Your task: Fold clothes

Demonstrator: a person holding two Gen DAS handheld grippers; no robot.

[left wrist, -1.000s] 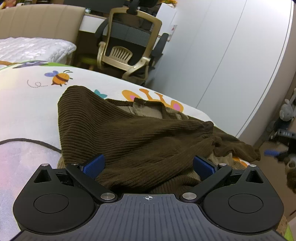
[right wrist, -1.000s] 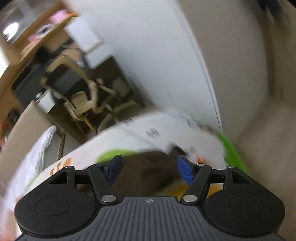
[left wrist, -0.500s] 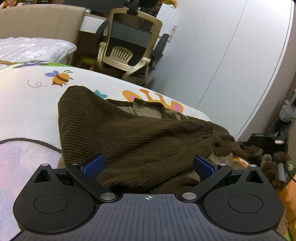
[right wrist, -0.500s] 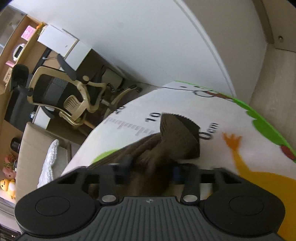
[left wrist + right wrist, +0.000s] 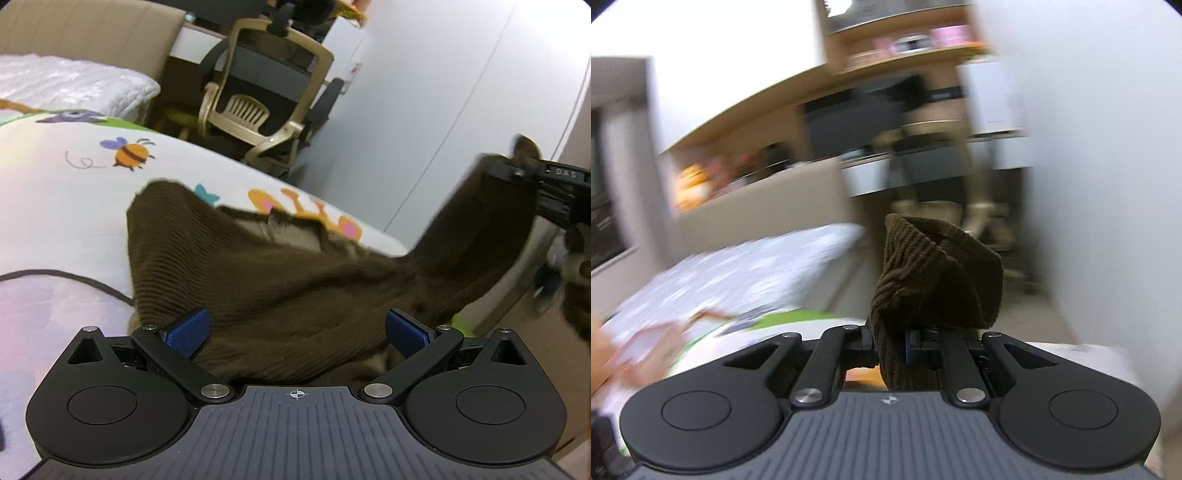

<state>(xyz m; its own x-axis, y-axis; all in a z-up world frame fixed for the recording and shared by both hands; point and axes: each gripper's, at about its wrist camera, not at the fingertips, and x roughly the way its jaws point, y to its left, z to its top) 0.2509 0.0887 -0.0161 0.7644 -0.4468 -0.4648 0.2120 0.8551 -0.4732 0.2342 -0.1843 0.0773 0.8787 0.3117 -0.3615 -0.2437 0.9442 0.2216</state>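
Brown sweater (image 5: 280,280) on bed (image 5: 62,206) — R claw (image 5: 892,343) pinching sleeve.

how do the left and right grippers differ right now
The left gripper has its blue pads spread wide, holding nothing; the right gripper is shut on a bunched end of the brown ribbed knit sweater. The left sits low over the sweater on the cartoon-print bed cover; the right is raised, lifting a stretch of sweater off it. Both are black with blue pads.
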